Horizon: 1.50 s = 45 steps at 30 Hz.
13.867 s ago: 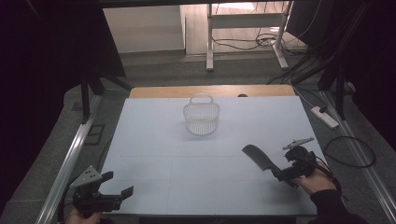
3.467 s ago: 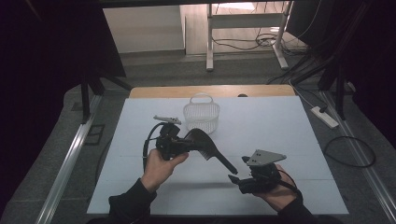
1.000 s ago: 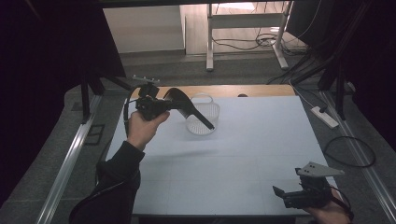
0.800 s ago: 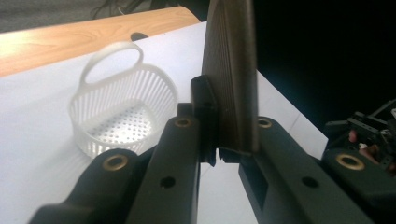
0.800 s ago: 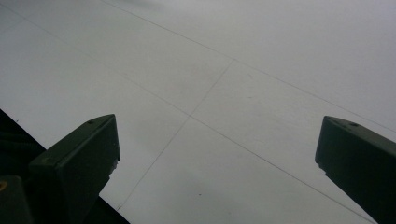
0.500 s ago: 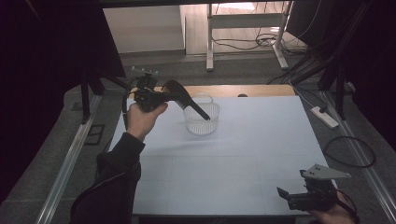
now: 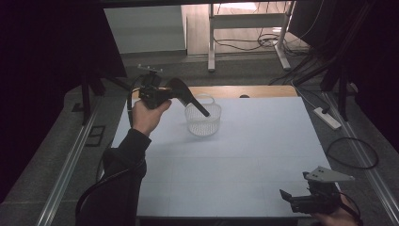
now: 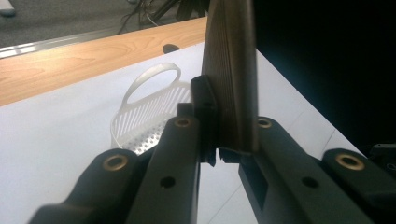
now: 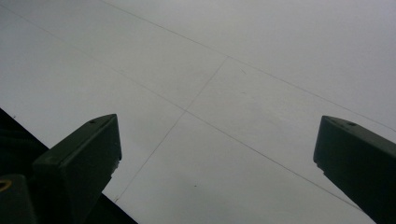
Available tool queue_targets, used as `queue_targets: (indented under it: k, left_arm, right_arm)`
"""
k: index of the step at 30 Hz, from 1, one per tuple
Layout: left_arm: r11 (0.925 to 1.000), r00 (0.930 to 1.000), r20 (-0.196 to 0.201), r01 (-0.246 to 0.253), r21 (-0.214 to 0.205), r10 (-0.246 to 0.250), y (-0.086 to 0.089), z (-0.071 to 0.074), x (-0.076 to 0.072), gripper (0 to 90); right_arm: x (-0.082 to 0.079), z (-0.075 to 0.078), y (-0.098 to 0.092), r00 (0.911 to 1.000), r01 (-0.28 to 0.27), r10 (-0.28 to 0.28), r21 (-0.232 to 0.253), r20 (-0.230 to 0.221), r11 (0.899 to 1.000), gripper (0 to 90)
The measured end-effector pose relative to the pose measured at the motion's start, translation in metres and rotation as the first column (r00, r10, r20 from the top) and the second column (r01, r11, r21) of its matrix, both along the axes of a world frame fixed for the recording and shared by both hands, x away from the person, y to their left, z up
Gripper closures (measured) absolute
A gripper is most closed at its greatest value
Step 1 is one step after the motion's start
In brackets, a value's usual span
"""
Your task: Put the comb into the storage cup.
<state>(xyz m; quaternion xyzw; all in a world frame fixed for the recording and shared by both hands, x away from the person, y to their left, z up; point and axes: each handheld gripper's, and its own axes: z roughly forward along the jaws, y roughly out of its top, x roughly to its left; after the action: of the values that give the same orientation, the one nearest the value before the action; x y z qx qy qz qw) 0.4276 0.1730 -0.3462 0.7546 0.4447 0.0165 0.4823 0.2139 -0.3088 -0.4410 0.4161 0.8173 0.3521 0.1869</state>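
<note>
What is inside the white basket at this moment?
The white basket looks empty: its perforated floor shows bare in the left gripper view. The black comb's tip hangs over its rim, and the comb hides part of the interior.

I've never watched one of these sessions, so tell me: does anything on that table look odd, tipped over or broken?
Nothing stands out. The white basket sits upright on the table, its handle up, nothing spilled. The left gripper is shut on a dark brush-like tool, held tilted above the basket's rim. The right gripper rests open near the table's near edge.
</note>
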Motion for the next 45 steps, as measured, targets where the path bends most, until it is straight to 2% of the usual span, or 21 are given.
queue_targets:
  k: [16,30,35,38,45]
  left_arm:
    - [0.9997,0.9998,-0.011,-0.015,0.021,0.015,-0.015,-0.020,0.017,87.2]
    - [0.9993,0.9987,-0.038,-0.034,-0.012,0.034,-0.023,-0.049,0.028,87.2]
    - [0.9983,0.9979,-0.048,-0.045,-0.036,0.043,-0.025,-0.057,0.032,87.2]
    - [0.9987,0.9976,-0.054,-0.043,-0.026,0.042,-0.027,-0.061,0.034,87.2]
    - [0.9978,0.9965,-0.063,-0.057,-0.035,0.055,-0.029,-0.072,0.037,87.2]
  right_arm:
    - [0.000,0.000,0.001,1.0000,-0.005,0.005,-0.006,-0.004,1.000,2.2]
    - [0.001,-0.001,0.001,0.9999,-0.009,0.009,-0.012,-0.010,1.000,2.7]
    - [0.001,-0.001,0.001,0.9998,-0.012,0.012,-0.014,-0.014,1.000,2.9]
    - [0.001,-0.001,0.001,0.9998,-0.013,0.013,-0.015,-0.015,1.000,2.9]
    - [0.001,-0.001,0.001,0.9997,-0.016,0.016,-0.014,-0.016,1.000,3.6]
